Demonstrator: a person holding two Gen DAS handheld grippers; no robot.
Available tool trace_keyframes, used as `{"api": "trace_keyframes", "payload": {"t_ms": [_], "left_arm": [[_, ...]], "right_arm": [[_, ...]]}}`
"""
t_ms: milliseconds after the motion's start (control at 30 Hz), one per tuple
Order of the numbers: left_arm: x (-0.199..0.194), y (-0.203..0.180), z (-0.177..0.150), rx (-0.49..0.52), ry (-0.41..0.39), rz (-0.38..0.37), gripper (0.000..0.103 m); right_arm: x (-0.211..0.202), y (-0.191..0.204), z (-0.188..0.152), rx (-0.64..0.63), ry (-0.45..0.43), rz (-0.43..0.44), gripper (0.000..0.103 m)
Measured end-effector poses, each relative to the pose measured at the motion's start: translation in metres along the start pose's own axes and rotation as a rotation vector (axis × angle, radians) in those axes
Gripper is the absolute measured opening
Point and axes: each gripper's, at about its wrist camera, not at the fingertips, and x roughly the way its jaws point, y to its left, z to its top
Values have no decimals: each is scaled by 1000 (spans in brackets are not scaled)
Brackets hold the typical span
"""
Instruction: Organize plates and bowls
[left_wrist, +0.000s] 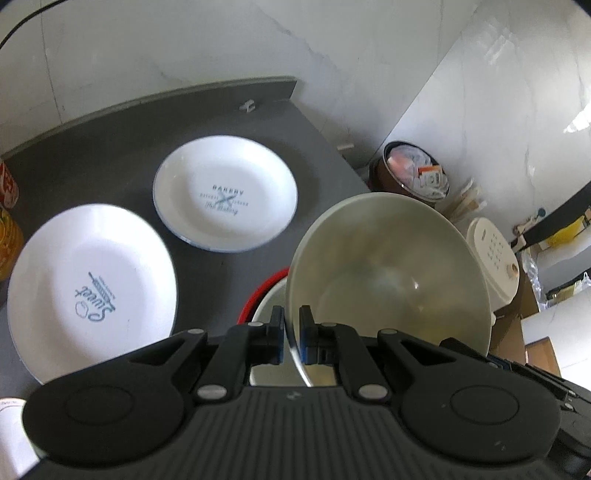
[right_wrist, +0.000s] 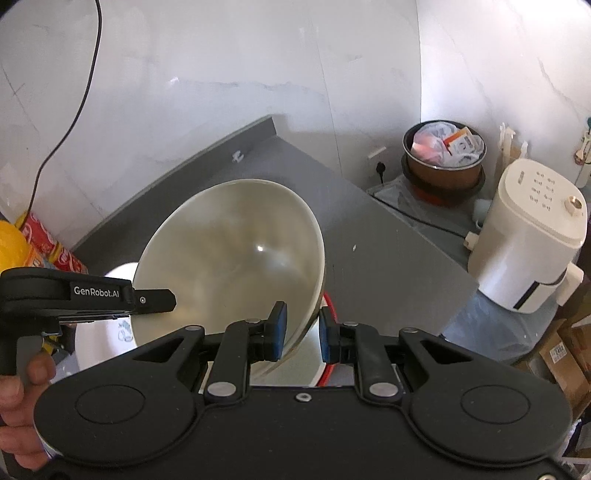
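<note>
Bowl (left_wrist: 388, 277), cream and glossy, is held tilted in the air above a red-rimmed bowl (left_wrist: 264, 295) that sits on the dark counter (left_wrist: 110, 155). It looks hard and smooth, probably ceramic or melamine: stiff, slippery and likely breakable if dropped. Its thin rim is the only practical place to grip.

Left gripper (left_wrist: 291, 332) is pinching that rim, one blue pad inside the bowl and one outside, with the bowl rising up and to the right of it. Right gripper (right_wrist: 303, 332) straddles the rim on the opposite side; its jaws are spread with a gap around the rim, not clamping it. A hand (right_wrist: 22, 406) holds the left gripper's handle.

Two white plates, Bakery (left_wrist: 225, 195) and Sweet (left_wrist: 92, 291), lie flat on the counter, left of the red-rimmed bowl, side by side but apart.
</note>
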Motion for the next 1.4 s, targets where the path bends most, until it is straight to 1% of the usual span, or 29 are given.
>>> {"api": "trace_keyframes", "payload": {"t_ms": [367,533,733,833,933,1033,1200,1300,1367,1400], "left_arm": [[3,9,-17,-5,34,18,6],[7,9,-21,-7,46,29,6],[11,8,-28,-16,56,66,7],[12,7,-29,-17,48,75,7],[12,5,-28,-22,48,73,7],[12,4,-27,-23,45,83,10],[10,4,-25,-48,55,91,11],[2,5,-22,-71,26,99,17],[-4,4,-21,-77,8,107,24],[-7,5,-21,-83,-1,114,26]], "right_arm": [[2,5,-18,-10,41,-6,18],[6,6,-21,-19,57,-7,18],[11,7,-21,-38,81,2,19],[14,6,-21,-49,93,6,19],[16,5,-20,-59,108,16,24],[14,3,-19,-68,101,36,29],[7,-5,-13,-76,94,91,29],[0,-12,-5,-82,81,131,29],[-3,-15,1,-88,74,158,29],[-5,-16,4,-95,71,175,29]]}}
